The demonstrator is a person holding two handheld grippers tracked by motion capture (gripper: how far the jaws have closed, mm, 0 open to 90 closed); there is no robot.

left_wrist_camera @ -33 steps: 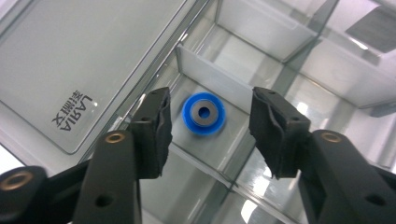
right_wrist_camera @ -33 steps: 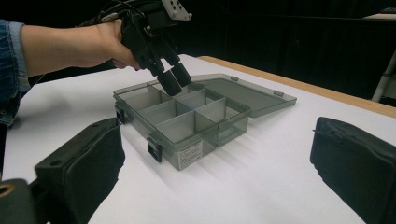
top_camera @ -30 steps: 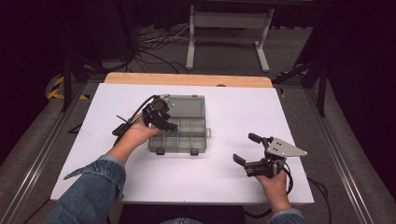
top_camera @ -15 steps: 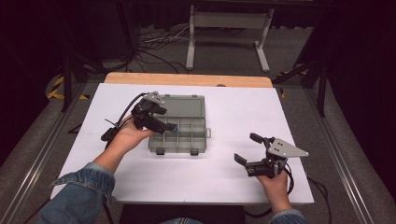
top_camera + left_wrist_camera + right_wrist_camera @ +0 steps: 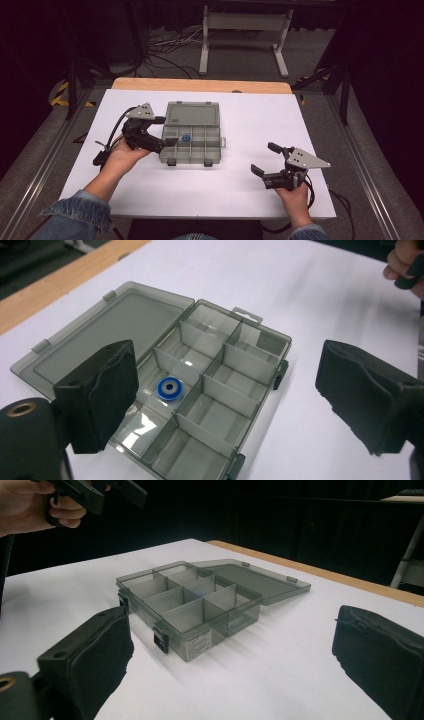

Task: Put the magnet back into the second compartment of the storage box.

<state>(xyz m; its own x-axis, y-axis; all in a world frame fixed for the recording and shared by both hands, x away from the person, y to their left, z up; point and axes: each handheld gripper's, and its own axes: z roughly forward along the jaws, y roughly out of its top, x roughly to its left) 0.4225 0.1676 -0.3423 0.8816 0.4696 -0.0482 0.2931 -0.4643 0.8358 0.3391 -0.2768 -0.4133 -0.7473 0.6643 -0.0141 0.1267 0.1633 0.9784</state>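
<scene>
Left gripper view shows the left gripper, jaws apart, above a smoky divided plastic organizer box, whose blue ring likely needs centred straddling between dividers.

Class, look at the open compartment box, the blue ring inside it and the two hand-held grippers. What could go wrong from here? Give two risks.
1. The blue ring lies flat in a narrow compartment of the box; the wide-open left gripper may catch the dividers and fail to grip it.
2. Nothing holds the box: the right gripper is open and well away from it, so a push could slide it across the white table.
</scene>
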